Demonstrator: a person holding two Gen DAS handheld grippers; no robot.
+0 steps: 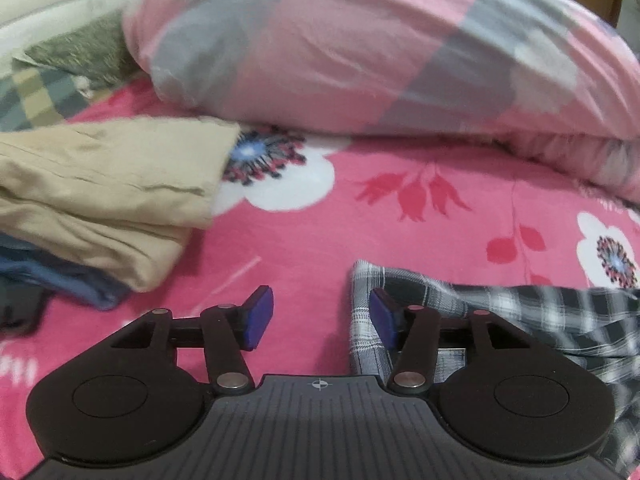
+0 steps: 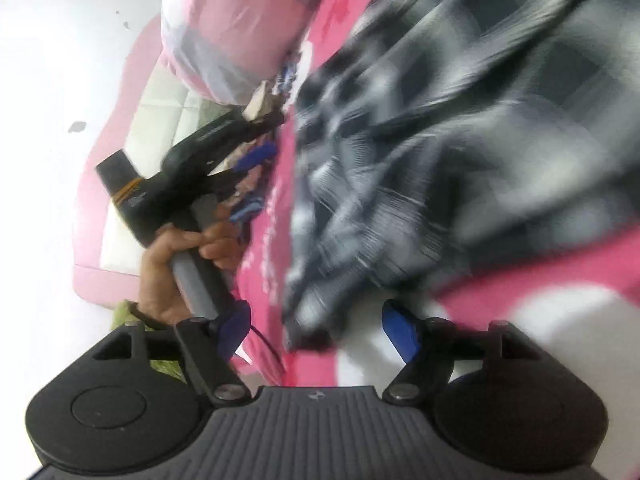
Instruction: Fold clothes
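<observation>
**Soft indoor light, heavy blur on my right feed**

My left feed was evenly lit and mildly smeared, sharpest near the claw [image 1: 321, 318]. On my right feed, motion streaked the plaid garment [image 2: 460, 128], the floor [image 2: 44, 92] glared white, and fisheye bending curved both frames' edges.

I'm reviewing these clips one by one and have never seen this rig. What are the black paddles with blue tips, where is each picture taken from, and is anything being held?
There is no robot here: a person holds a two-finger gripper in each hand, each carrying a fisheye camera that looks along its fingers. The left wrist view shows the left gripper open over a pink floral bedsheet, beside a black-and-white plaid garment. A folded beige garment sits to the left, and a pink-and-grey quilt lies behind. The right wrist view, blurred, shows the right gripper open near the plaid cloth, and the person's hand gripping the other tool's handle. Neither gripper holds anything.
</observation>
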